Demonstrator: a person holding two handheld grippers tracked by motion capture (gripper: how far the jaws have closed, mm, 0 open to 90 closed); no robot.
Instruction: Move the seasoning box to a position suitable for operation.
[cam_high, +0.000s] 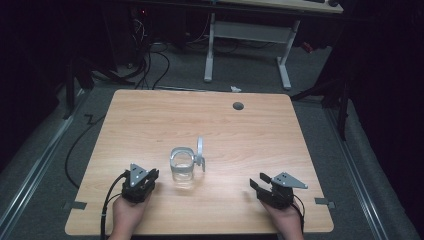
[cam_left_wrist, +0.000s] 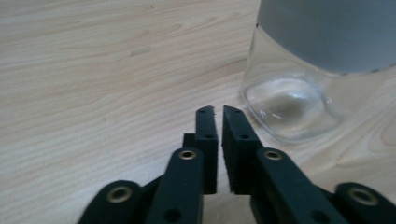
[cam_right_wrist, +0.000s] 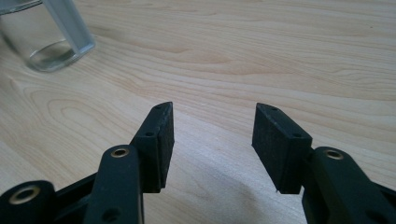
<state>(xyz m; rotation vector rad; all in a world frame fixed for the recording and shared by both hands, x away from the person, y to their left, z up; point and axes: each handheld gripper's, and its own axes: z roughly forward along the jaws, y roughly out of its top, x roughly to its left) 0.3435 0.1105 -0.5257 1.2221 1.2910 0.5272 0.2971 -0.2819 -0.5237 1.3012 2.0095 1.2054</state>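
My left gripper (cam_left_wrist: 218, 109), jaws pressed together and empty, waits beside the clear glass flip-lid jar (cam_high: 182, 167) at two o'clock. My right gripper (cam_right_wrist: 212, 116), jaws spread, stands ready to steady it.

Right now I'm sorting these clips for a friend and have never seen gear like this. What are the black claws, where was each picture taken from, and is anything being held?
There is no robot here. A person sits at a wooden table and holds a hand tool with two black jaws in each hand.

The high view looks down from above the person. It shows the left gripper and the right gripper, each with a cable trailing back.

The other two pictures come from small cameras riding on the tools, looking along their jaws. In the left gripper view the jaws are nearly together with nothing between them. In the right gripper view the jaws stand apart over bare wood.

Between the hands stands a clear glass jar with a metal band at its mouth and its hinged lid swung open. Nothing is held.
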